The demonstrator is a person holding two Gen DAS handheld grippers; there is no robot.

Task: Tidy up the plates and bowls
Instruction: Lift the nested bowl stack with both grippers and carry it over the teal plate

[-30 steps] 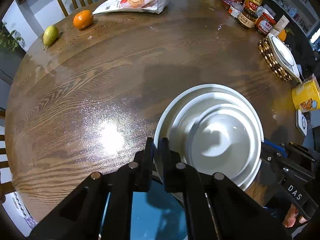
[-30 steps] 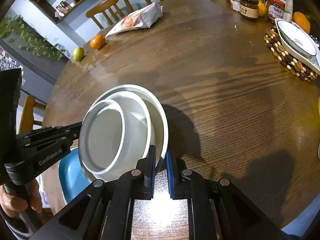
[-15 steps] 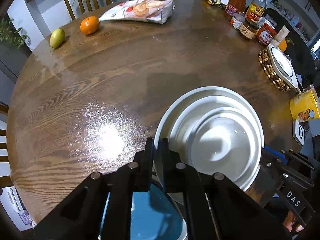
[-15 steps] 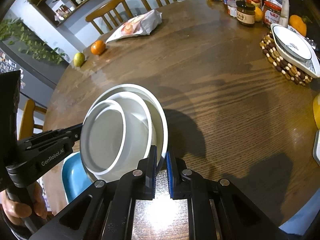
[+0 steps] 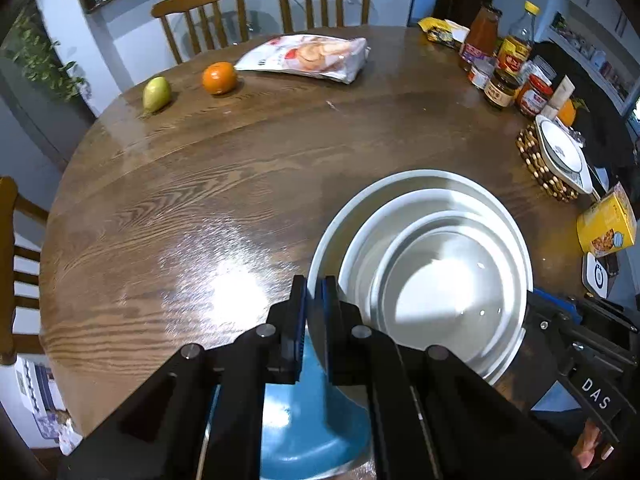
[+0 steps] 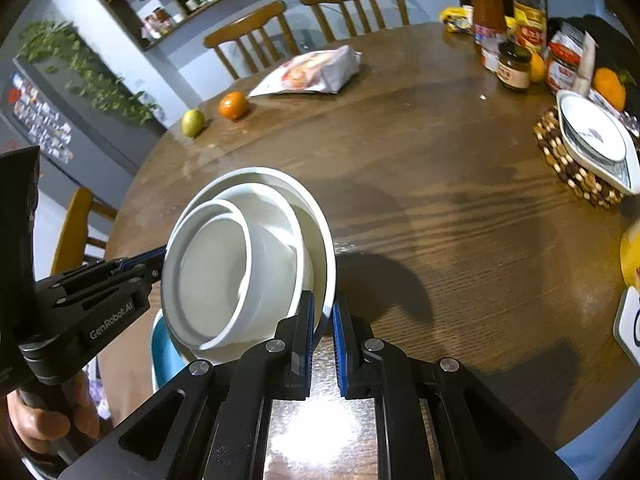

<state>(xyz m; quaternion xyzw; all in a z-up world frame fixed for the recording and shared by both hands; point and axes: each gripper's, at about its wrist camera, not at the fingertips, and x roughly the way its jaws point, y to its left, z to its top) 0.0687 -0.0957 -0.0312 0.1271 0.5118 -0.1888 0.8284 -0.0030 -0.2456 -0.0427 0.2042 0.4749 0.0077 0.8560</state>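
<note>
Nested stack of glossy white round bowls (image 5: pixel 436 276), lower right in left view, lower left in right view, tilted above grainy wooden round table (image 5: pixel 200 184). Left gripper (image 5: pixel 314 304) and right gripper (image 6: pixel 322 320) both pinched narrow on outermost rim. Blue dish (image 5: pixel 312 432) beneath. Right view alone shows hand (image 6: pixel 48 420).

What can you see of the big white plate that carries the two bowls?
The big white plate is round, glossy and looks ceramic, with a raised rim. Two white bowls sit nested inside it. It is held tilted above the wooden table, the left tongs shut on one edge and the right tongs shut on the opposite edge. A blue dish shows below it.
</note>
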